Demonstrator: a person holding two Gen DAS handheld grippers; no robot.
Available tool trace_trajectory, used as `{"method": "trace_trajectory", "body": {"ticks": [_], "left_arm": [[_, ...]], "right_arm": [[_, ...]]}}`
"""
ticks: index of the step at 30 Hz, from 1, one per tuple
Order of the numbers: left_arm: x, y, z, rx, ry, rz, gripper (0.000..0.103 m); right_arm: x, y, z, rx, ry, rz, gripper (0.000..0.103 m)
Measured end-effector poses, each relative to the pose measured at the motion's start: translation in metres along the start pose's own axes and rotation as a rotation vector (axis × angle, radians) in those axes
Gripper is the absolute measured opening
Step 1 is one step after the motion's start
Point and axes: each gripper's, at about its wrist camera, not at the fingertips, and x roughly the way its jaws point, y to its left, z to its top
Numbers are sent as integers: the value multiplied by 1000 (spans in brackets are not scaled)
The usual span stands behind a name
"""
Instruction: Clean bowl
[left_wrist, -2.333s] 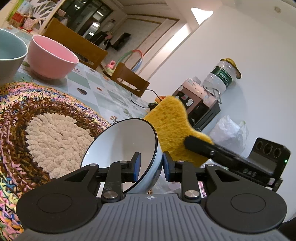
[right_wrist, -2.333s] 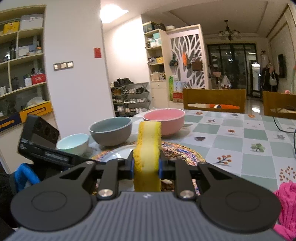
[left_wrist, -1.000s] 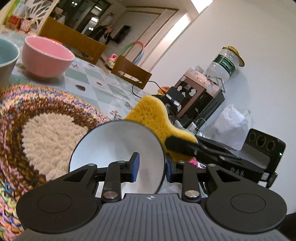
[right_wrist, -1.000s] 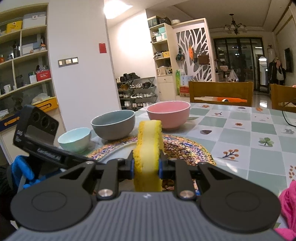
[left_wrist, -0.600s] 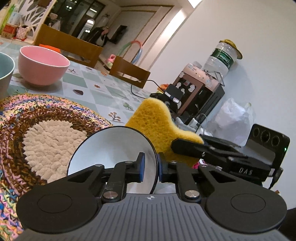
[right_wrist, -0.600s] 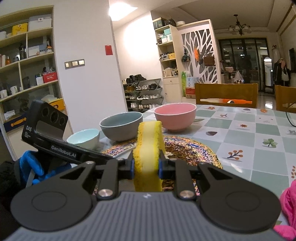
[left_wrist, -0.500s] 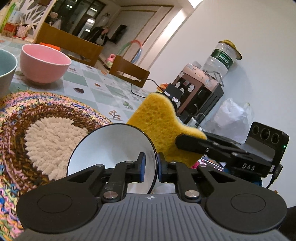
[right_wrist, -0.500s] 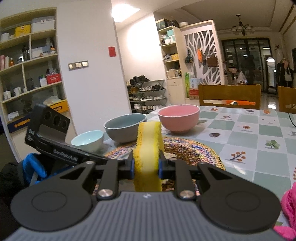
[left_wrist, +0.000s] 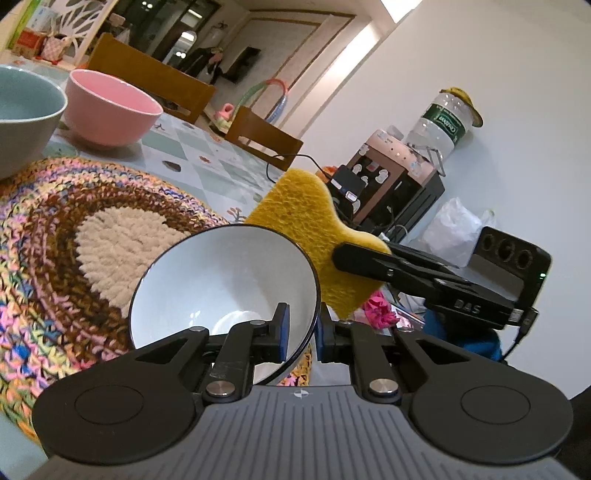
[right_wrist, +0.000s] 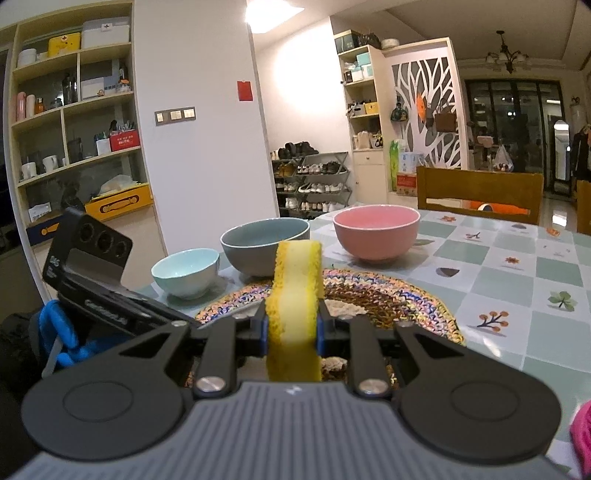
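My left gripper (left_wrist: 301, 334) is shut on the rim of a white bowl (left_wrist: 221, 284) with a dark edge, held tilted on its side above the braided mat. My right gripper (right_wrist: 291, 328) is shut on a yellow sponge (right_wrist: 295, 291). In the left wrist view the sponge (left_wrist: 303, 218) stands just behind the bowl's outer wall, held by the right gripper's black fingers (left_wrist: 369, 260). I cannot tell whether sponge and bowl touch. In the right wrist view the bowl is hidden; the left gripper's body (right_wrist: 96, 280) shows at the left.
A round braided mat (left_wrist: 74, 236) lies on the checked table (right_wrist: 517, 280). A pink bowl (right_wrist: 376, 236), a grey bowl (right_wrist: 264, 245) and a small light-blue bowl (right_wrist: 184, 269) stand behind it. A pink cloth (left_wrist: 378, 312) lies at the right. Wooden chairs (right_wrist: 480, 199) stand beyond.
The left gripper has closed tighter on the bowl's rim and turned the bowl's opening more toward the camera. The sponge has stayed close behind the bowl, shifting slightly.
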Motion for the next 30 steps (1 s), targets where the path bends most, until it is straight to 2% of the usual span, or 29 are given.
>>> {"method": "trace_trajectory", "body": {"ticks": [9, 19, 23, 30], "left_arm": [[-4, 1, 1, -17, 2, 9, 20], [12, -8, 19, 29, 33, 60, 21], [21, -10, 25, 51, 66, 75, 26], [24, -12, 25, 80, 45, 69, 18]], "right_arm": [[18, -9, -10, 40, 26, 14, 23], [15, -7, -13, 45, 16, 21, 23], [14, -5, -13, 46, 13, 22, 23], [9, -11, -15, 65, 2, 15, 23]]}}
